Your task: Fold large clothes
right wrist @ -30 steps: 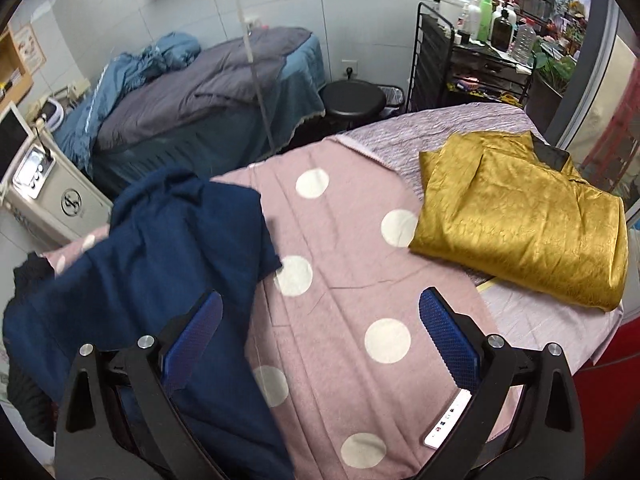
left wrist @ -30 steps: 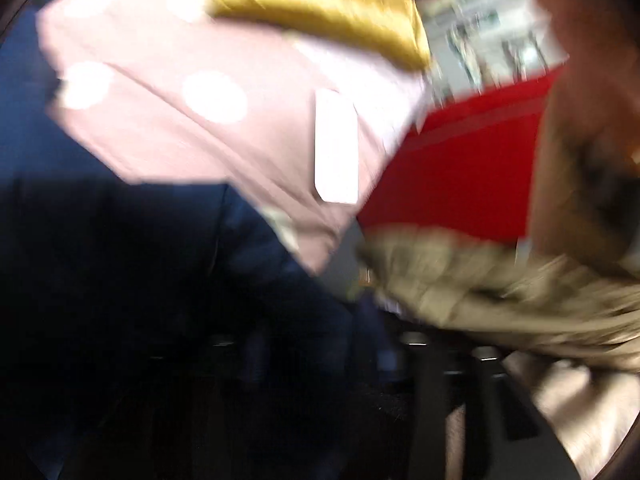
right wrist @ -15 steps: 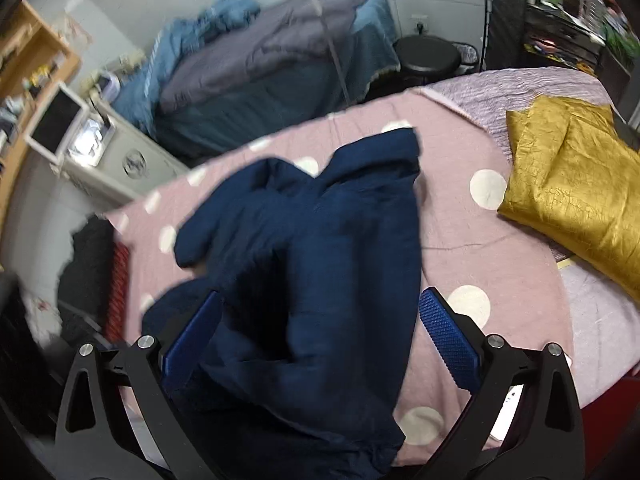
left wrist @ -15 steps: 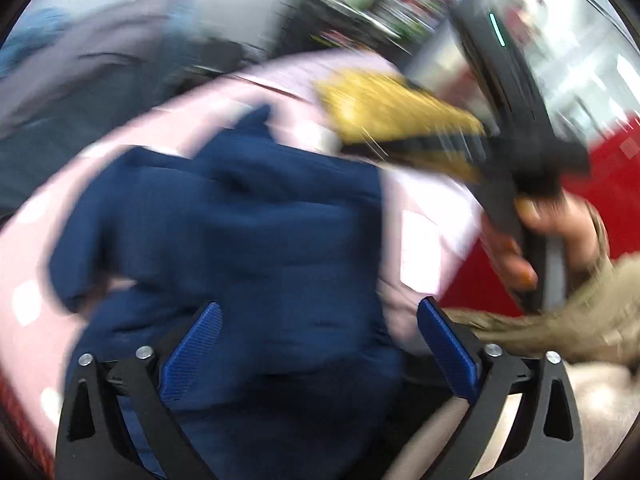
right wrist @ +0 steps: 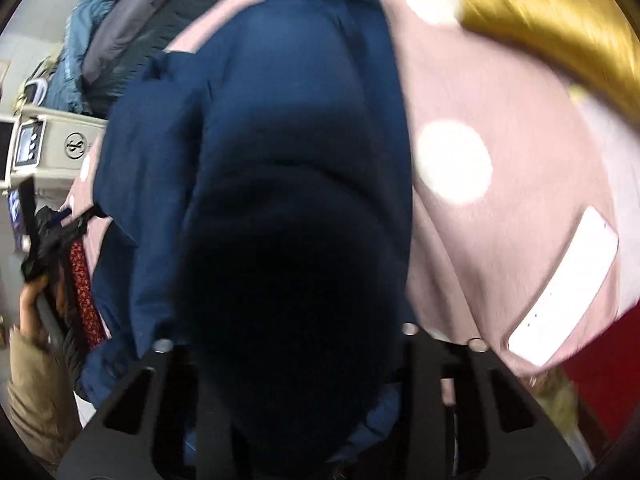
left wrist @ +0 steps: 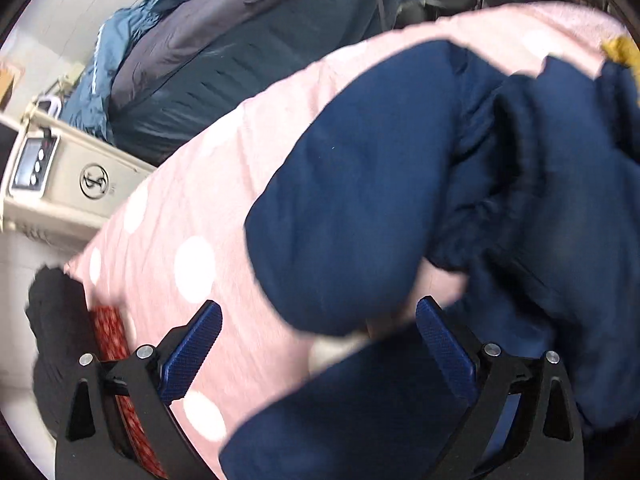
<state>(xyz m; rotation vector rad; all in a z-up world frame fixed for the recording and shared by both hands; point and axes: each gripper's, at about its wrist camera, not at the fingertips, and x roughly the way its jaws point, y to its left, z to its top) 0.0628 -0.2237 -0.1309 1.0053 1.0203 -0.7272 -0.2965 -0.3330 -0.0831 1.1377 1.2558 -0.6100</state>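
Observation:
A large navy blue garment (left wrist: 380,208) lies crumpled on the pink polka-dot bed cover (left wrist: 188,208). My left gripper (left wrist: 320,352) is open, its blue pads (left wrist: 192,344) apart just above the cover at the garment's near edge. In the right wrist view the navy garment (right wrist: 280,160) fills the middle and drapes over my right gripper (right wrist: 296,360). Its fingertips are hidden under the dark cloth, so its state does not show.
A folded gold garment (right wrist: 552,20) lies at the far right of the bed. A white remote (right wrist: 564,292) lies near the bed's edge. A beige machine (left wrist: 64,176) and a second bed with grey-blue bedding (left wrist: 240,48) stand beyond.
The navy garment has come much closer to both cameras. The right gripper, open and clear before, is now buried under it. The left gripper swung left across the bed, still open.

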